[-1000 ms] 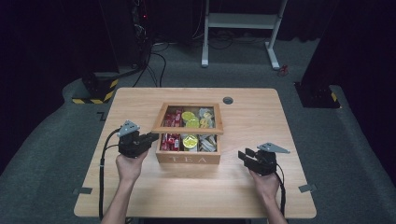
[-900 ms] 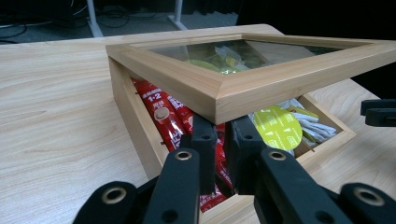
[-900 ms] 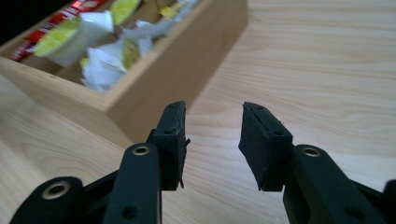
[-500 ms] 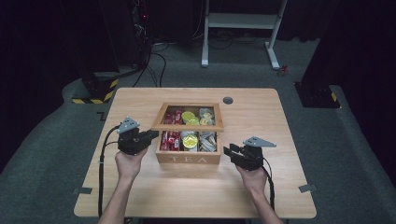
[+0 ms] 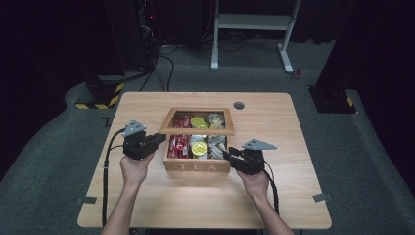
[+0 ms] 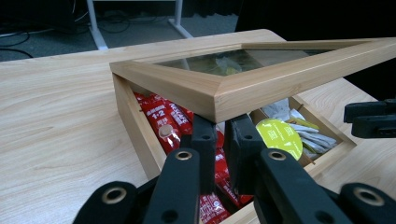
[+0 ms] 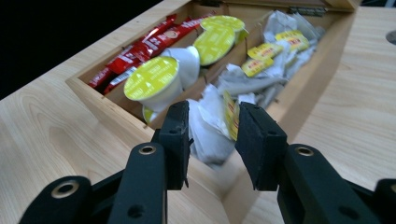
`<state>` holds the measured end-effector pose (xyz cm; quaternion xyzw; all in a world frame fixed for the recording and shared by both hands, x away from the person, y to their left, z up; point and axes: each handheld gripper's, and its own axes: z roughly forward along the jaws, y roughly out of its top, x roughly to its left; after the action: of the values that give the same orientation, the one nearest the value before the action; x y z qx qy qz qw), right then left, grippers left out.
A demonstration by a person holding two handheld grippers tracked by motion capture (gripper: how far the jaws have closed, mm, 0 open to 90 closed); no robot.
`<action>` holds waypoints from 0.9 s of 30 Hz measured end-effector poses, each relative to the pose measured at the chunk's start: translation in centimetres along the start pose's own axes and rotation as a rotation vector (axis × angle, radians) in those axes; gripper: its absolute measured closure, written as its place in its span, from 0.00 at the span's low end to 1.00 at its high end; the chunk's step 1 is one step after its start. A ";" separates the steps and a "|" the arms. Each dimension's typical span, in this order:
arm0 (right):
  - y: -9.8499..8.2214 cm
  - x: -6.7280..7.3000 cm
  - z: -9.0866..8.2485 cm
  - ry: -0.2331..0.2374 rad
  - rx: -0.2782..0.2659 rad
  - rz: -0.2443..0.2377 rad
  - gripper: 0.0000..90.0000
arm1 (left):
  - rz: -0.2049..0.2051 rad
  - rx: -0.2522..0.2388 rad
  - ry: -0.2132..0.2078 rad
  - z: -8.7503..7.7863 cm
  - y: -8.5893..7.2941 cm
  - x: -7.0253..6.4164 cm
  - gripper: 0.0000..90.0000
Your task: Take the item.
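Wooden tea box (image 5: pixel 197 147), table centre, front face lettered "TEA"; glass-paned lid (image 5: pixel 198 121) raised, tilted. Contents: red sachets (image 6: pixel 164 120) in the left compartment, yellow-topped capsules (image 7: pixel 152 78) in the middle, white tea bags (image 7: pixel 261 70) at right. Left gripper (image 6: pixel 217 144) under the lid's front corner, jaws nearly together with a thin gap; whether they touch the lid cannot be told. Right gripper (image 7: pixel 211 135) at the box's front right corner, jaws spread, nothing between them. Bare table (image 5: pixel 274 196) in front and on both sides. Sachet print is unreadable.
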<state>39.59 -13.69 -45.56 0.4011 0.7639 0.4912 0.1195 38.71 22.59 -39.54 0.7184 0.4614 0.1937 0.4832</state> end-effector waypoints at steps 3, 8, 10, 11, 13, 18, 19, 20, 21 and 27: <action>0.4 0.4 0.4 0.005 -0.006 -0.019 0.70 | -0.004 -0.003 -0.002 0.0 0.1 0.0 0.92; 0.8 1.3 1.2 0.003 -0.024 -0.033 0.67 | -0.005 -0.001 -0.005 0.1 0.2 0.1 0.92; 1.0 1.6 1.6 0.006 -0.021 -0.037 0.66 | -0.008 0.002 -0.003 0.1 0.2 0.1 0.92; 1.1 1.8 1.9 0.009 -0.017 -0.043 0.65 | -0.008 0.003 -0.002 0.1 0.3 0.0 0.92; 1.3 2.0 2.4 0.012 -0.017 -0.046 0.65 | -0.007 0.004 -0.001 0.1 0.4 0.0 0.92; 1.7 2.7 3.4 0.022 -0.019 -0.064 0.60 | -0.003 0.004 0.004 0.1 0.7 0.0 0.92; 1.7 2.8 3.6 0.027 -0.019 -0.071 0.57 | -0.003 0.005 0.005 0.1 0.7 0.0 0.92; 1.7 3.0 3.8 0.027 -0.017 -0.076 0.55 | -0.003 0.006 0.004 0.1 0.8 0.0 0.92; 1.7 3.2 4.0 0.025 -0.016 -0.085 0.52 | -0.003 0.006 0.003 0.1 0.8 0.0 0.92; 1.5 3.7 5.3 0.004 0.002 -0.129 0.41 | -0.001 0.008 0.002 0.1 0.8 0.0 0.92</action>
<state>40.95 -7.22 -46.04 0.3505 0.7886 0.4827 0.1492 39.19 22.46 -38.92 0.7199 0.4631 0.1921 0.4799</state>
